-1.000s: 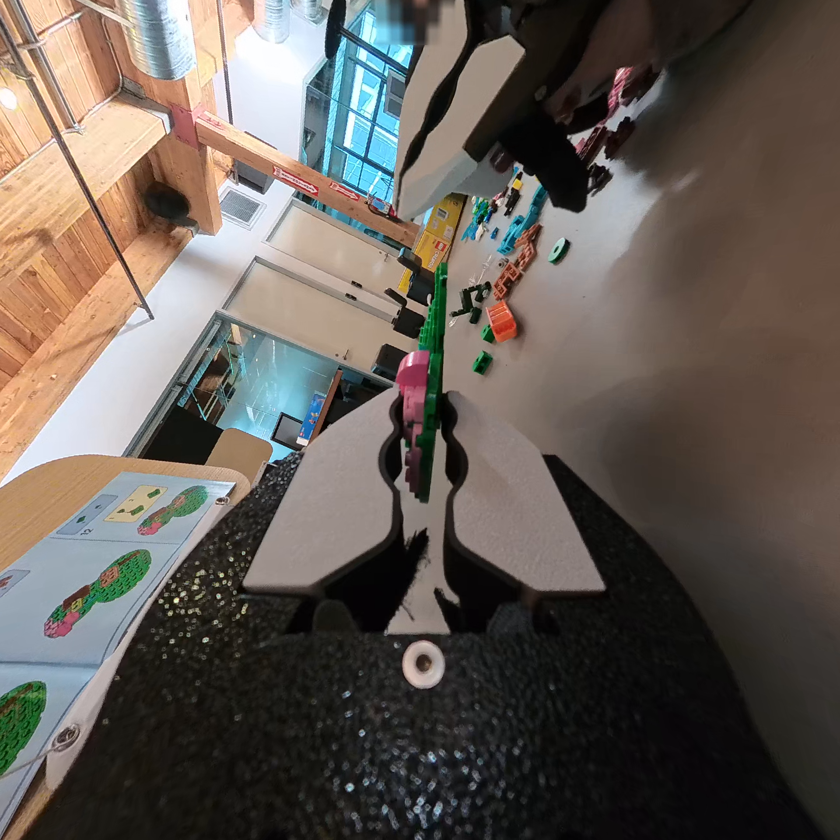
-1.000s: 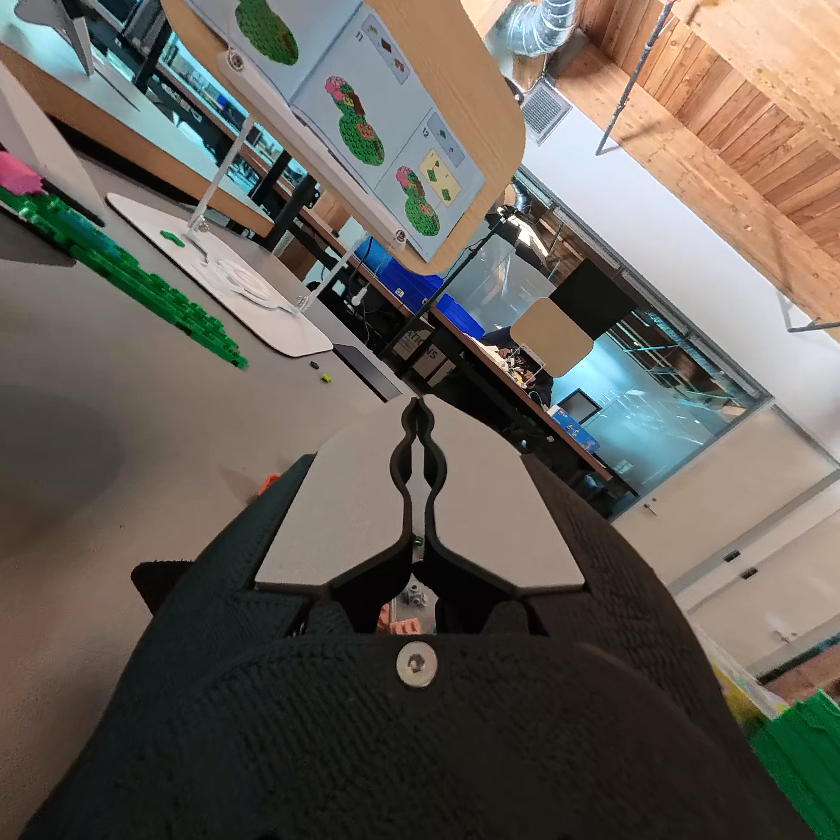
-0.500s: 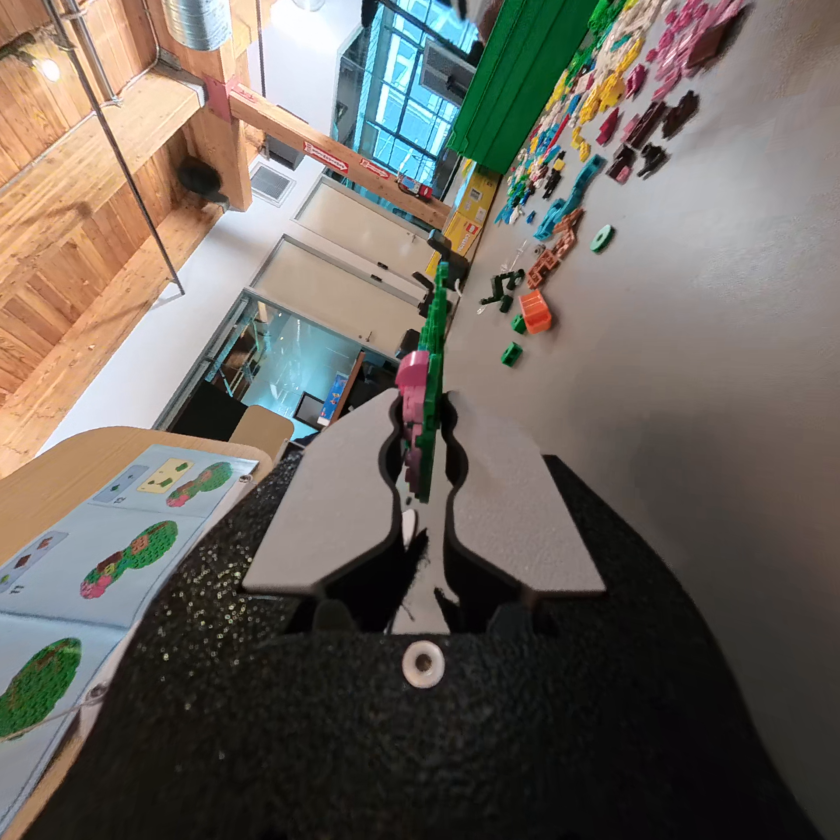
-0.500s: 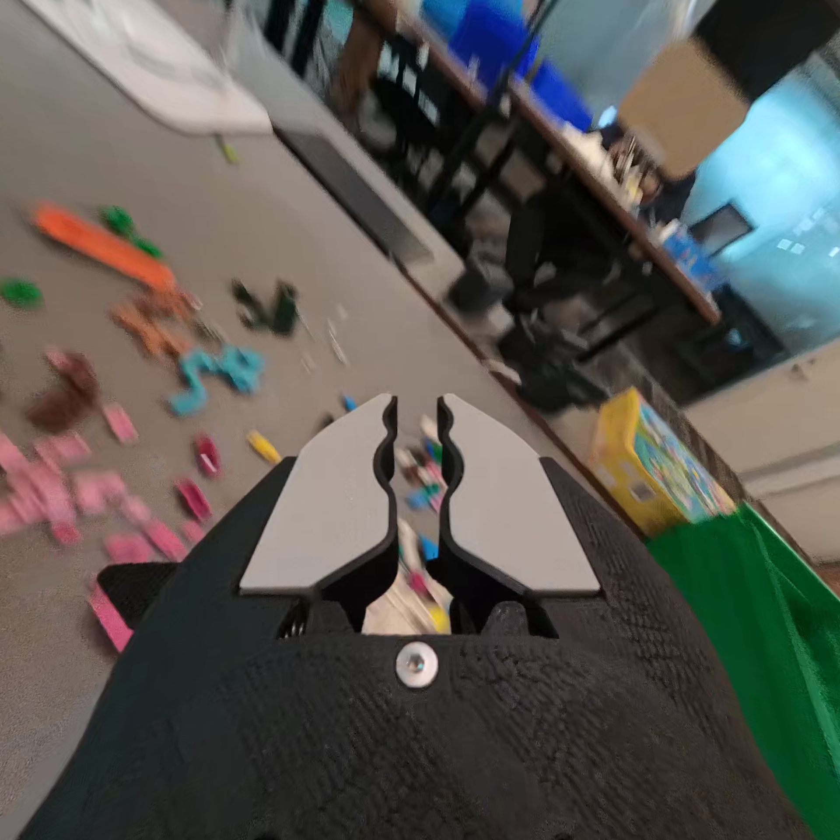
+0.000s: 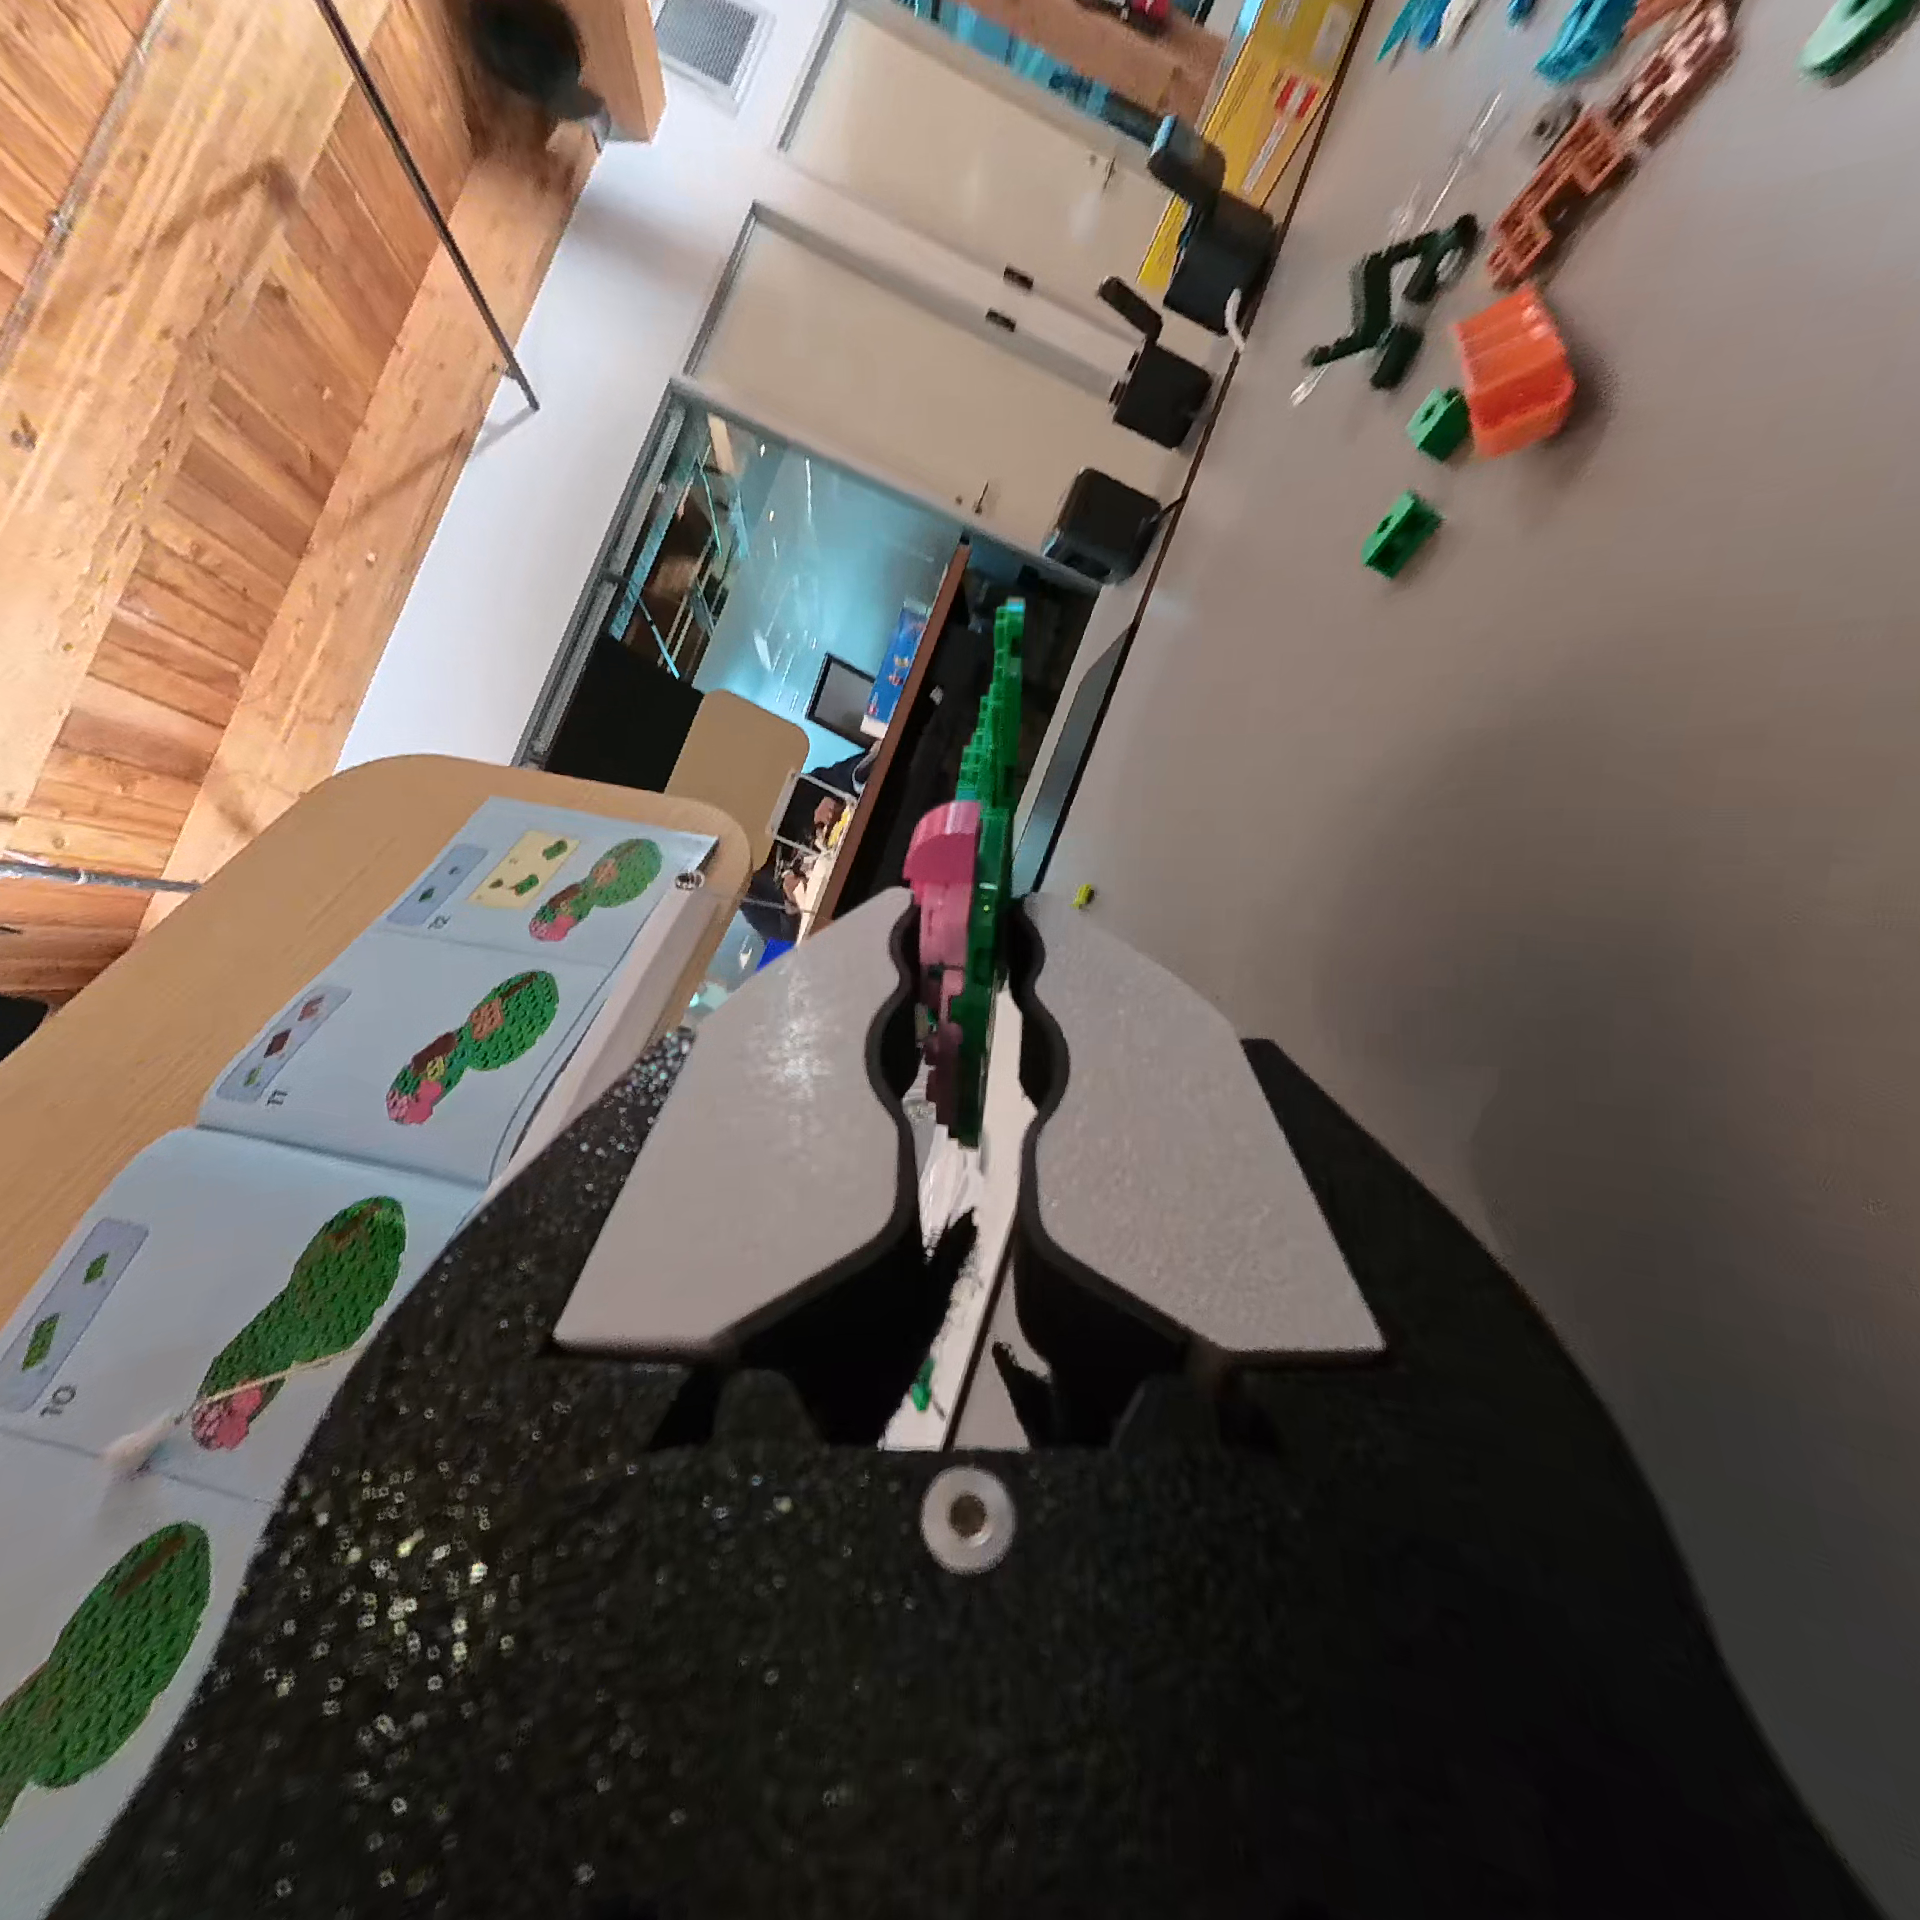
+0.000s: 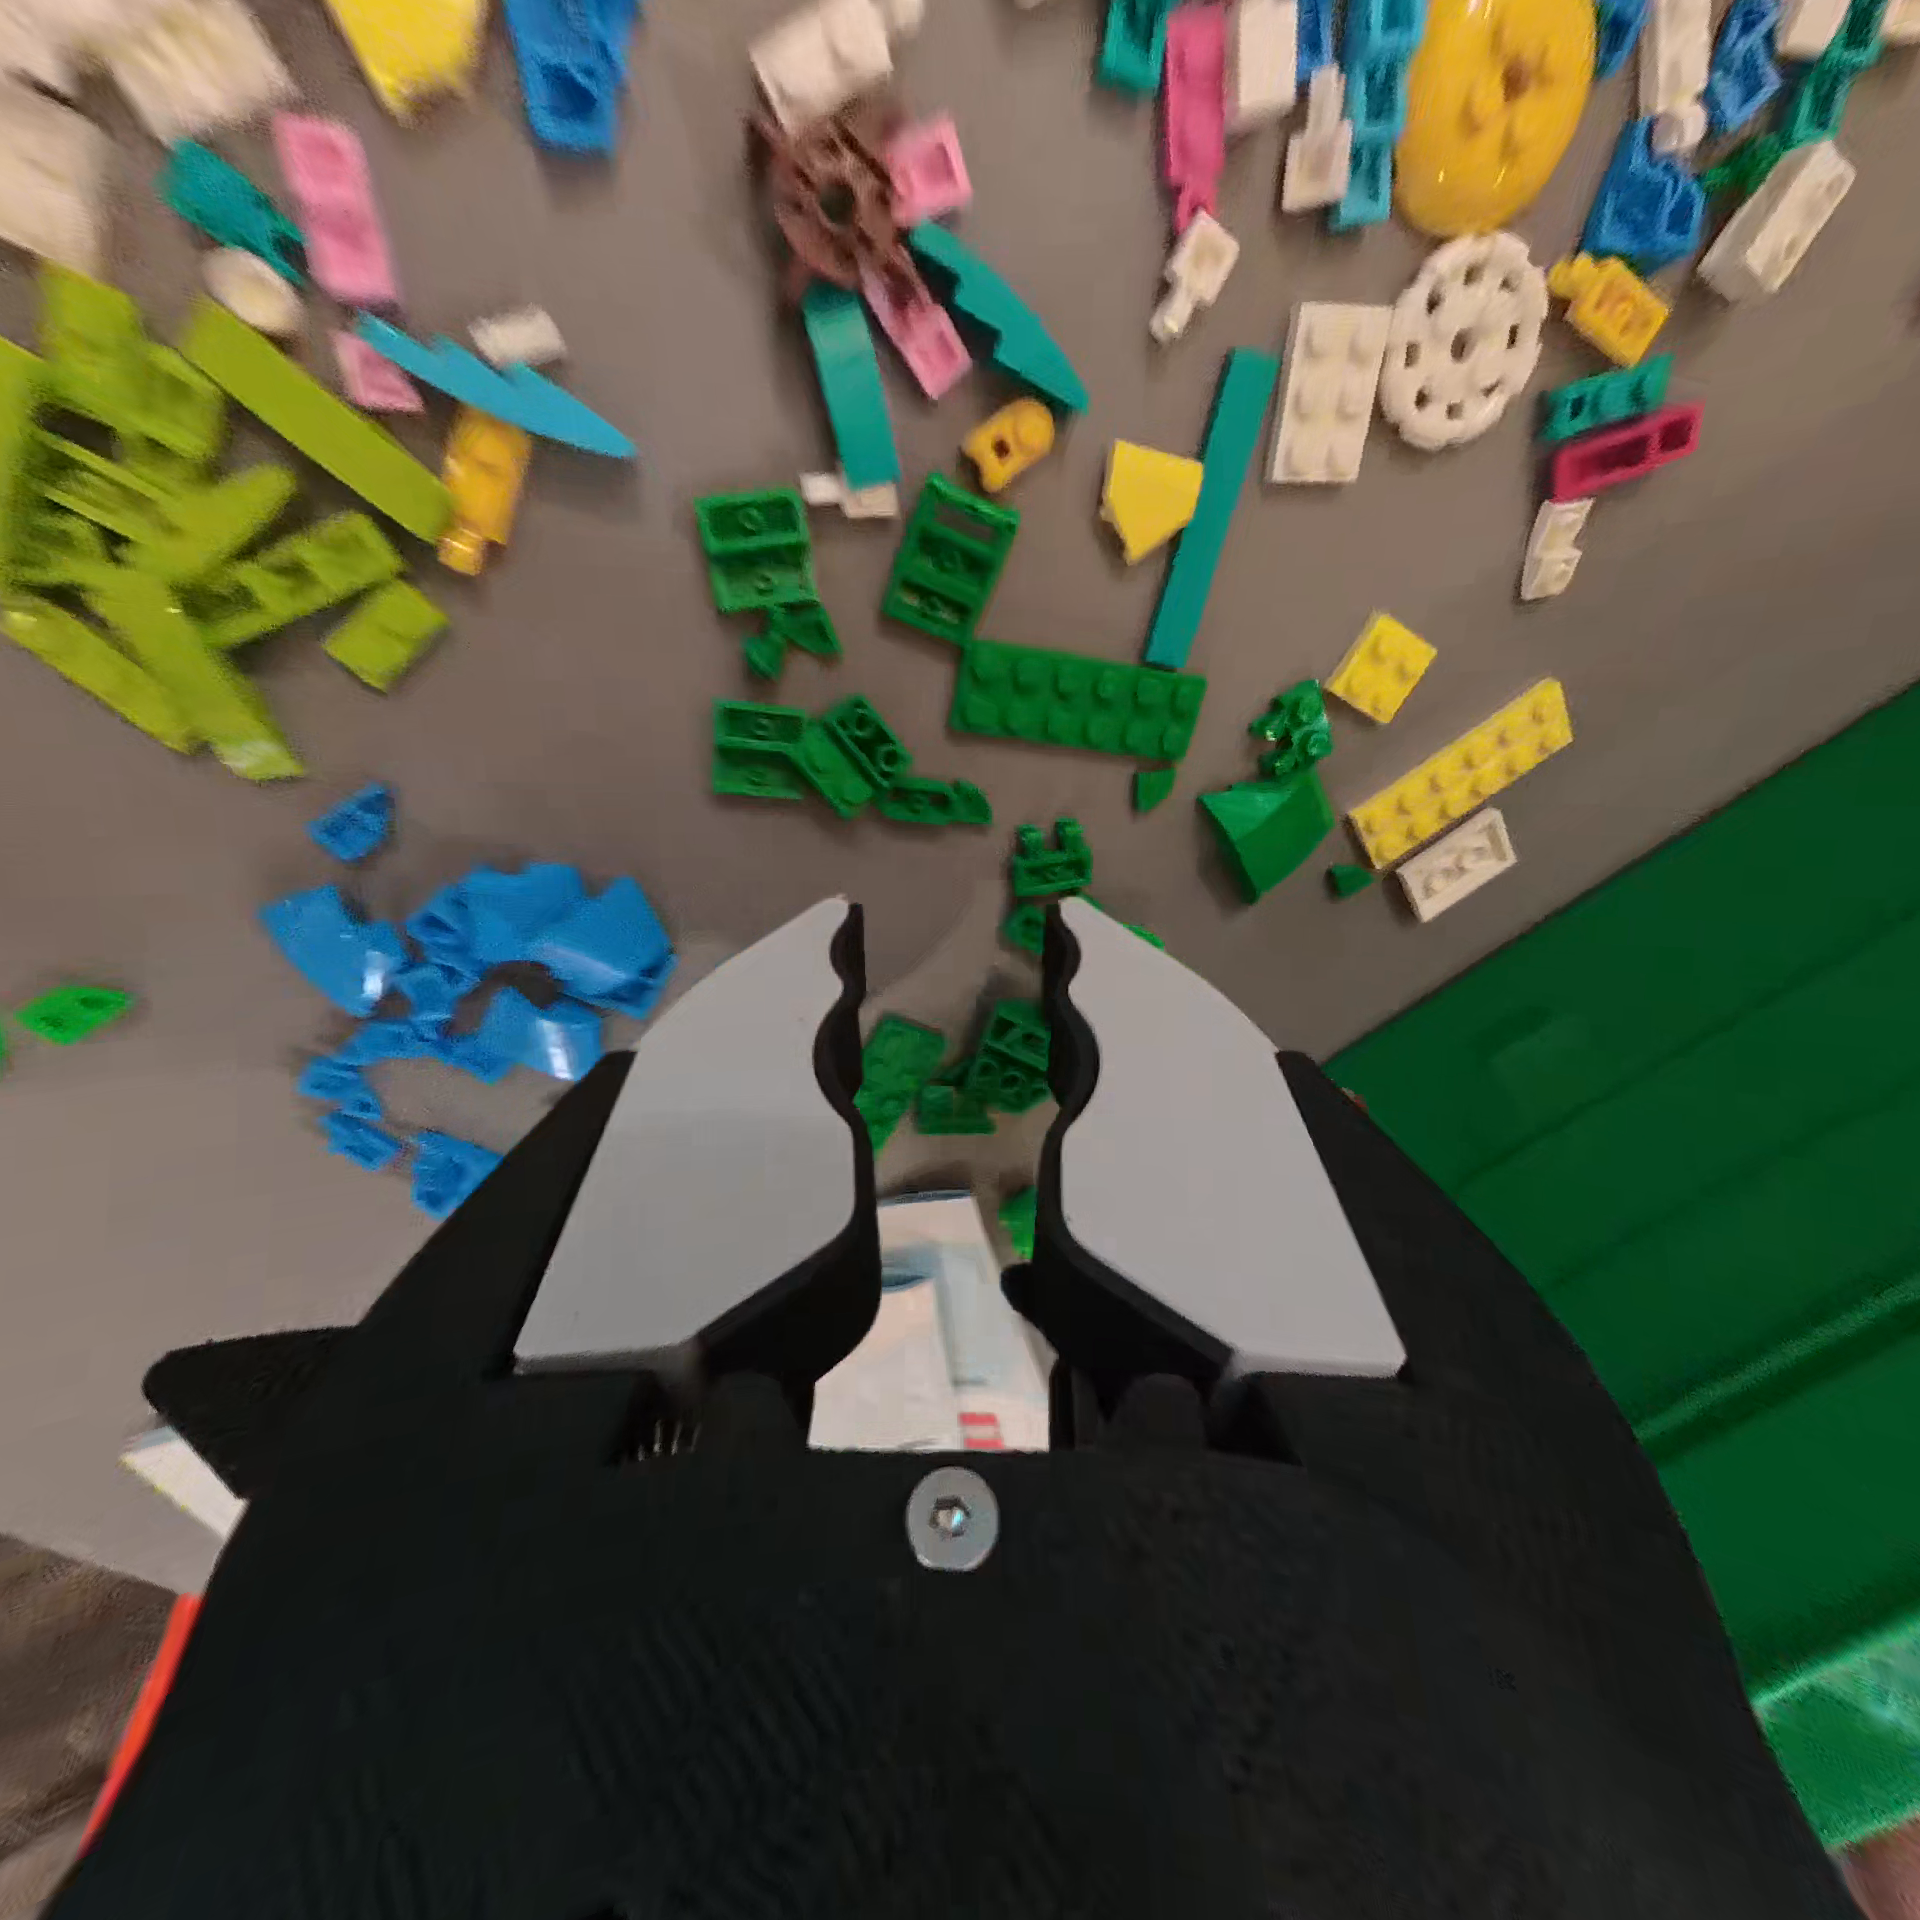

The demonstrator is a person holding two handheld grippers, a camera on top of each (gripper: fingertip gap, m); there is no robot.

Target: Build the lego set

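My left gripper (image 5: pixel 961 920) is shut on the green baseplate build (image 5: pixel 987 831), held edge-on, with pink bricks (image 5: pixel 940 862) on its left face. The instruction booklet (image 5: pixel 416 1049) stands on a wooden board at the left. My right gripper (image 6: pixel 951 920) is open and empty, pointing down over loose bricks on the grey table. Small green pieces (image 6: pixel 1049 857) lie just beyond its tips, and more green pieces (image 6: pixel 966 1070) show between the fingers. A green studded plate (image 6: pixel 1075 696) lies farther ahead.
Blue pieces (image 6: pixel 488 966) lie left of the right gripper and lime pieces (image 6: pixel 177 540) at far left. A large green sheet (image 6: pixel 1662 1195) fills the right. Yellow, white, pink and teal bricks spread ahead. In the left wrist view an orange brick (image 5: pixel 1512 374) and green bricks (image 5: pixel 1401 532) lie on the table.
My right gripper has swung from facing the booklet to pointing down over the brick pile, and it has opened. My left gripper still holds the green build and has tilted slightly.
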